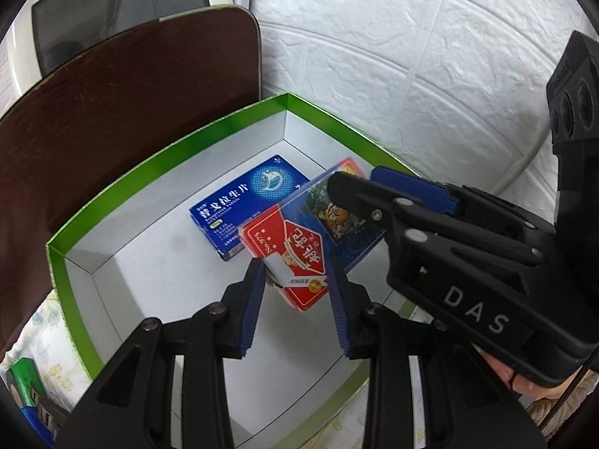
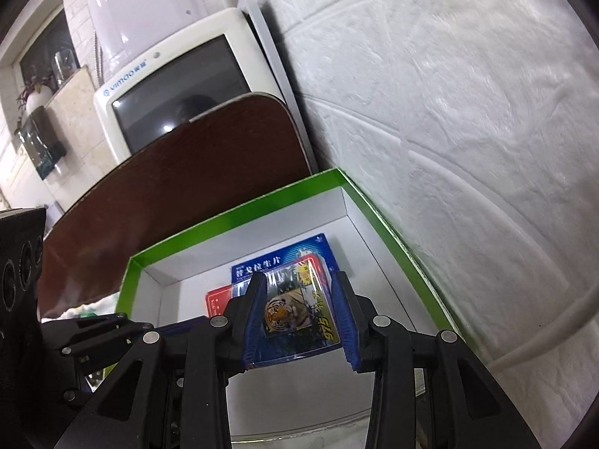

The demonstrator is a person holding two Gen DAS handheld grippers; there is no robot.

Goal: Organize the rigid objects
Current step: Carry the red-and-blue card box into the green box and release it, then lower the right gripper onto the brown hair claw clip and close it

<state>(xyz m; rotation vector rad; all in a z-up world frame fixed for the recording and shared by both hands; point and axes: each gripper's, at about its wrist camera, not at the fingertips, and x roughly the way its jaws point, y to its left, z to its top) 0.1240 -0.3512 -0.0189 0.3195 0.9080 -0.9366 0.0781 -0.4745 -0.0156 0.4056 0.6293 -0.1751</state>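
A green-rimmed white box [image 1: 168, 138] holds a blue medicine carton [image 1: 239, 202] lying flat. My left gripper [image 1: 295, 273] is shut on a red card pack [image 1: 295, 247] just above the box floor. My right gripper [image 2: 299, 292] is shut on a blue tiger card pack [image 2: 295, 318] and holds it tilted above the red pack inside the box [image 2: 232, 217]. The right gripper also shows in the left wrist view [image 1: 355, 183], still on the tiger pack [image 1: 337, 220]. The medicine carton [image 2: 280, 258] and the red pack [image 2: 217, 301] lie behind the tiger pack.
A dark brown board [image 1: 112, 104] stands against the box's far side, with a white monitor [image 2: 179, 86] behind it. A white textured wall [image 1: 411, 56] runs along the right. A patterned cloth [image 1: 48, 336] and a green packet [image 1: 24, 378] lie left of the box.
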